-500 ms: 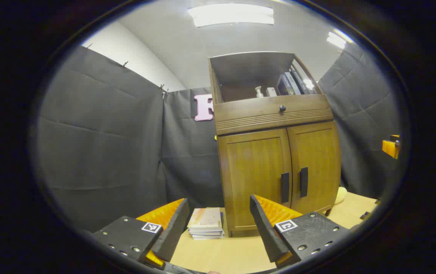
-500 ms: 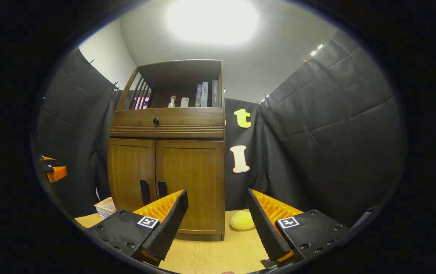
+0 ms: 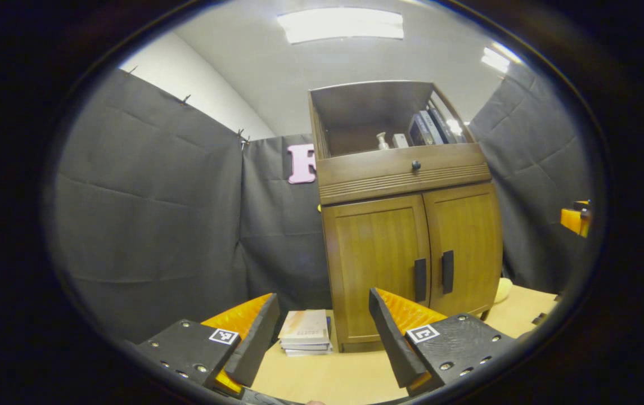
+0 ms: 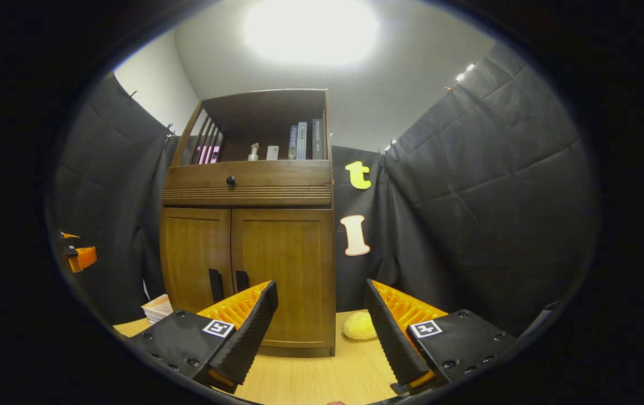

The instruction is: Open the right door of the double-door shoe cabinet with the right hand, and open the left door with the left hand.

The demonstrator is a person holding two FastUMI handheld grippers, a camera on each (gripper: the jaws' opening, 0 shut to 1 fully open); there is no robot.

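Both doors of the shoe cabinet [image 3: 409, 225] are closed, black handles [image 3: 420, 279] side by side at the centre seam. Left gripper view: stacked books [image 3: 305, 332] lie beside the cabinet's left side; left gripper [image 3: 322, 337] spread wide, holding nothing, well short of the cabinet. Right gripper view: a yellow plush object [image 4: 359, 326] sits at the cabinet's right corner; right gripper [image 4: 322, 332] likewise wide, empty, above the light wood tabletop [image 4: 322, 374]; black cloth wall [image 4: 485, 197] behind.

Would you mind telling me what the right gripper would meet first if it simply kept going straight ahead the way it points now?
Probably the right edge of the cabinet's right door, or the black cloth wall just beside it. The right gripper is open and aimed near that corner, above the yellow soft object; depth is unclear.
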